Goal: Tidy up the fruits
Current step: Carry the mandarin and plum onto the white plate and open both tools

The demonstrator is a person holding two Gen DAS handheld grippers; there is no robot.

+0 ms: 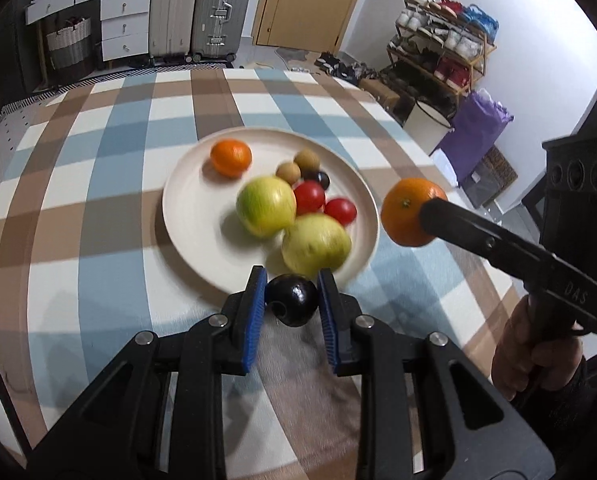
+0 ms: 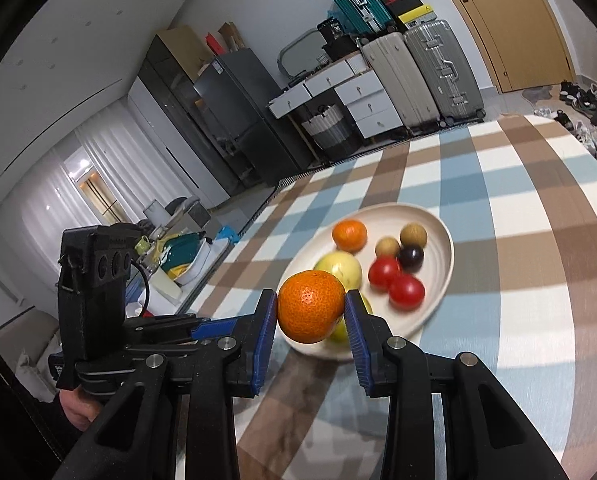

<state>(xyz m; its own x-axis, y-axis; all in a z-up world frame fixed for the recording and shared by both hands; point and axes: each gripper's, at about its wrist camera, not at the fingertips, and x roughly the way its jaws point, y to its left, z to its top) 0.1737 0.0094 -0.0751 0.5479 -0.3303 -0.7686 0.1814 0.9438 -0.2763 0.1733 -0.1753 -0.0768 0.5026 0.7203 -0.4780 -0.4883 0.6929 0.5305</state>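
A cream plate (image 1: pixel 190 208) (image 2: pixel 442 232) on the checked tablecloth holds an orange (image 1: pixel 231 157) (image 2: pixel 349 235), two yellow-green apples (image 1: pixel 265 206), (image 1: pixel 316 245), two red tomatoes (image 1: pixel 340 211) (image 2: pixel 406 292), two brown longans (image 1: pixel 306 159) (image 2: pixel 413 235) and a dark plum (image 1: pixel 321 179) (image 2: pixel 411 257). My left gripper (image 1: pixel 292 300) is shut on a dark plum (image 1: pixel 292 299) just above the plate's near rim. My right gripper (image 2: pixel 311 308) is shut on an orange (image 2: pixel 311 306) (image 1: pixel 408 212), held above the plate's right edge.
The checked tablecloth (image 1: pixel 98 240) covers the table around the plate. Suitcases (image 1: pixel 218 8), white drawers (image 1: pixel 124 24) and a shoe rack (image 1: pixel 442 48) stand beyond the table's far edge. The hand holding the right gripper (image 1: pixel 530 352) is at the right.
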